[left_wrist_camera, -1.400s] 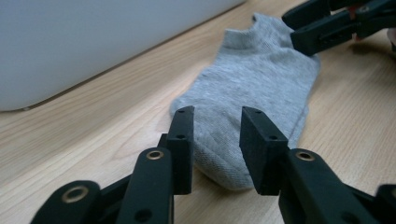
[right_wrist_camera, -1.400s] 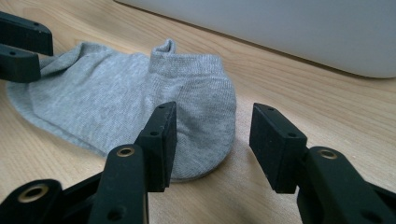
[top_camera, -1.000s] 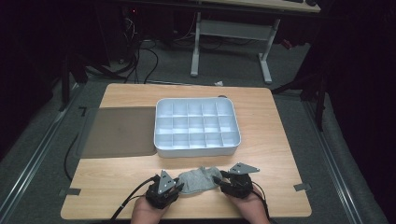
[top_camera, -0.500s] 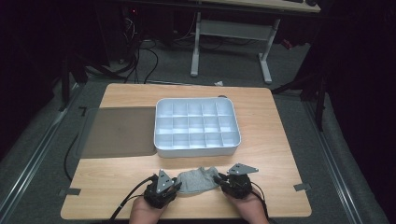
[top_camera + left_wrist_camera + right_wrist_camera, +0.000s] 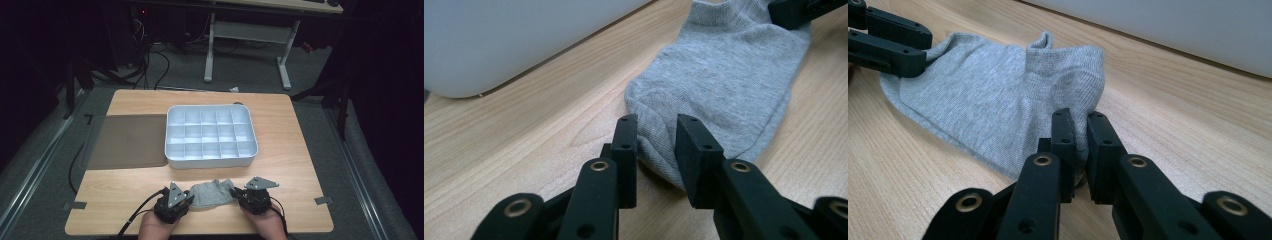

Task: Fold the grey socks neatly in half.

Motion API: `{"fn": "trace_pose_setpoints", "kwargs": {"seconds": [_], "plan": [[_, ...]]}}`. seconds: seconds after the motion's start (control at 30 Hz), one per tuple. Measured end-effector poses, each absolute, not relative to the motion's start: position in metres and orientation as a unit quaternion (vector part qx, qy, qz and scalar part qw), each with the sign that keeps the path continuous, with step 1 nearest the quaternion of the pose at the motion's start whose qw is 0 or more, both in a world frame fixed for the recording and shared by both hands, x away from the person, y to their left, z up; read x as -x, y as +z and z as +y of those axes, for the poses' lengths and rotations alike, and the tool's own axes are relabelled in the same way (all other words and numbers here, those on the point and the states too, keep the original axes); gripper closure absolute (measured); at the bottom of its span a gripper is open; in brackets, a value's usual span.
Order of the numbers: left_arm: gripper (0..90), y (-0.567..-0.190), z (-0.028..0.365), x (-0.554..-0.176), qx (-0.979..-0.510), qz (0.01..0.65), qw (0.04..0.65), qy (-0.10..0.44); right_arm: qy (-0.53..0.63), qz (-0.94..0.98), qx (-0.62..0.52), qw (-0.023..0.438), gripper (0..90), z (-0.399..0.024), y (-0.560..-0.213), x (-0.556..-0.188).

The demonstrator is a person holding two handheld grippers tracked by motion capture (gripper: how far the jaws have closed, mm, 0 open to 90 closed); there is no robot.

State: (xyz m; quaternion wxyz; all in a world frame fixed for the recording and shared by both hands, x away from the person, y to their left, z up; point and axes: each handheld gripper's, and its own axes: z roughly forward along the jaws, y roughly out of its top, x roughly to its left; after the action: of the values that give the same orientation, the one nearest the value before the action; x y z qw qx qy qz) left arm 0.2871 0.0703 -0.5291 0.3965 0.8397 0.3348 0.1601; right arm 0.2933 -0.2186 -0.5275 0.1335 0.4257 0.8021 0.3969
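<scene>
Right gripper point(image 5: 1079, 122): its two black jaws have just been closing and now pinch the cuff end of one small grey knitted ankle sock point(image 5: 993, 95), with a fold of fabric squeezed in the narrow gap between the pads. In the high view this right gripper point(image 5: 239, 196) sits at the sock's right end, carried by one hand point(image 5: 263, 225) coming in from the near table edge.

Left gripper point(image 5: 655, 132): its two black jaws stand somewhat wider and straddle the rounded toe end of the same sock point(image 5: 724, 85); the cloth bulges up between the fingers point(image 5: 626, 145) and both pads bear on it, so the toe is grasped. In the high view the left gripper point(image 5: 187, 199) is at the sock's left end, above the second hand point(image 5: 156, 229).

Count: one sock point(image 5: 212, 193), lying flat on the light wooden table point(image 5: 295, 165) and spanning the space between the two grippers, held at both ends. Each gripper carries one grey three-cornered plate on top.

Beyond the fingertips, away from the person, stands one white plastic compartment tray point(image 5: 171, 150), well apart from the sock; I count fifteen cells, three rows of five, all bare. Touching the tray's left side lies one flat translucent grey lid point(image 5: 125, 140), resting on the table.
</scene>
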Motion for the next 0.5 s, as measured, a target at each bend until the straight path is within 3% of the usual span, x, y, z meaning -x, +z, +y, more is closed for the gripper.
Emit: {"fn": "trace_pose_setpoints", "kwargs": {"seconds": [0.13,0.23,0.5], "plan": [[71.6,-0.509,0.070,-0.292,-0.828,0.338,0.419,0.158,0.400,0.803,-0.421,0.133,85.1,-0.217,-0.528,-0.292],[73.6,-0.500,0.041,-0.291,-0.826,0.323,0.442,0.136,0.398,0.805,-0.418,0.136,85.0,-0.215,-0.528,-0.292],[76.6,-0.524,-0.009,-0.297,-0.853,0.319,0.396,0.118,0.401,0.804,-0.418,0.132,85.1,-0.215,-0.528,-0.292]]}}
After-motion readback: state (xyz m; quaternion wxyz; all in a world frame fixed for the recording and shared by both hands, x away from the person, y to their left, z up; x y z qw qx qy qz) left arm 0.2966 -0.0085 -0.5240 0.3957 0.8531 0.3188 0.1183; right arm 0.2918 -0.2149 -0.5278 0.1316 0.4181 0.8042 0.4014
